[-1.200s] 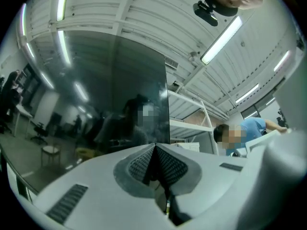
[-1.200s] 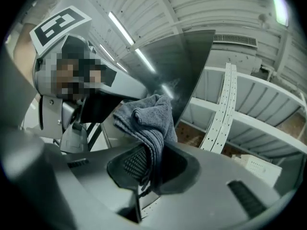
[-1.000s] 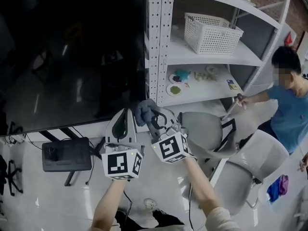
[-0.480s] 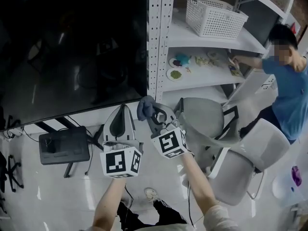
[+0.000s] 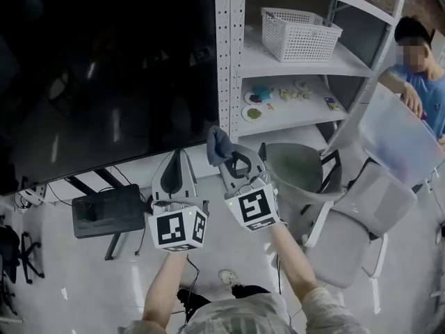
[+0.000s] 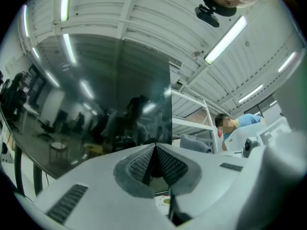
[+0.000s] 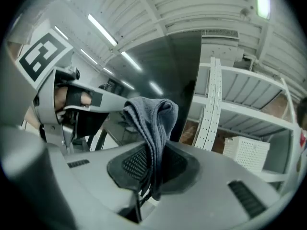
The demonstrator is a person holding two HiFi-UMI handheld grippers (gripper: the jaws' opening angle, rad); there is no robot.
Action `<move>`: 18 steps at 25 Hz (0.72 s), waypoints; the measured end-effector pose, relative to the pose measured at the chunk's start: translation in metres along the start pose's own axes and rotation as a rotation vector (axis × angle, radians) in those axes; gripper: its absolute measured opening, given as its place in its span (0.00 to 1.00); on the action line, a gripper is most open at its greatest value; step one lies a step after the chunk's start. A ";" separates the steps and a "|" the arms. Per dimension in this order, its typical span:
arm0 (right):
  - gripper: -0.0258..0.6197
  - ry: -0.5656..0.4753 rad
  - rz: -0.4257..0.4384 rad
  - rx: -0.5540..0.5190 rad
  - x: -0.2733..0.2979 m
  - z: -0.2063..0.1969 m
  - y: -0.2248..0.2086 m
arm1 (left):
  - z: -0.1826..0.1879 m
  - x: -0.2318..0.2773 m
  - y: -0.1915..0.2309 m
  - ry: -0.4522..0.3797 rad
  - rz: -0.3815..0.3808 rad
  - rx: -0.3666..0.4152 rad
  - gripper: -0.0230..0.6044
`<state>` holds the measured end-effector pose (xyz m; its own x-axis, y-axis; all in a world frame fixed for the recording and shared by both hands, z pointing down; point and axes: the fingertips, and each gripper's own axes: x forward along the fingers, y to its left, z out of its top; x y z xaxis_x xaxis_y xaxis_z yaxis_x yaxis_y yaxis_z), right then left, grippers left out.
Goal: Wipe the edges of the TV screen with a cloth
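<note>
The right gripper (image 5: 224, 162) pinches a gray cloth (image 5: 218, 145) near the TV screen (image 5: 104, 68).
The cloth is just below the screen's bottom right corner, by the white shelf (image 5: 299, 113). The left gripper (image 5: 178, 157) is squeezed together with nothing in it.

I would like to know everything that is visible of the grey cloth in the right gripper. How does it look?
The grey cloth looks like soft, finely woven fabric, gathered into a bunch. The right gripper is shut on its lower part, and the rest stands up above the jaws with rounded folds on top. It sits near the lower right corner of the large dark TV screen. Whether it touches the screen cannot be told.
</note>
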<state>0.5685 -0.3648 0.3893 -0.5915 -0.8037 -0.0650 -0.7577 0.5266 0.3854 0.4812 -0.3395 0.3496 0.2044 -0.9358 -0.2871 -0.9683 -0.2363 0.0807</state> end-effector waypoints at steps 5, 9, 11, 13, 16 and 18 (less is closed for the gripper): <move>0.12 -0.125 -0.059 0.034 -0.041 0.078 0.009 | 0.047 -0.041 -0.010 -0.044 -0.019 0.089 0.06; 0.12 -0.200 -0.020 0.114 -0.059 0.103 0.037 | 0.061 -0.072 -0.001 -0.053 0.019 0.122 0.06; 0.12 -0.221 0.003 0.123 -0.063 0.111 0.051 | 0.068 -0.082 0.004 -0.056 0.038 0.117 0.06; 0.12 -0.227 0.026 0.105 -0.063 0.116 0.063 | 0.075 -0.089 0.008 -0.064 0.054 0.118 0.06; 0.12 -0.200 0.053 0.072 -0.058 0.113 0.078 | 0.081 -0.095 0.017 -0.076 0.080 0.131 0.06; 0.12 -0.173 0.036 0.076 -0.051 0.102 0.074 | 0.081 -0.095 0.025 -0.073 0.098 0.131 0.06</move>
<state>0.5144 -0.2568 0.3270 -0.6521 -0.7278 -0.2122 -0.7501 0.5788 0.3200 0.4256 -0.2350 0.3020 0.1016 -0.9302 -0.3528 -0.9945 -0.1040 -0.0123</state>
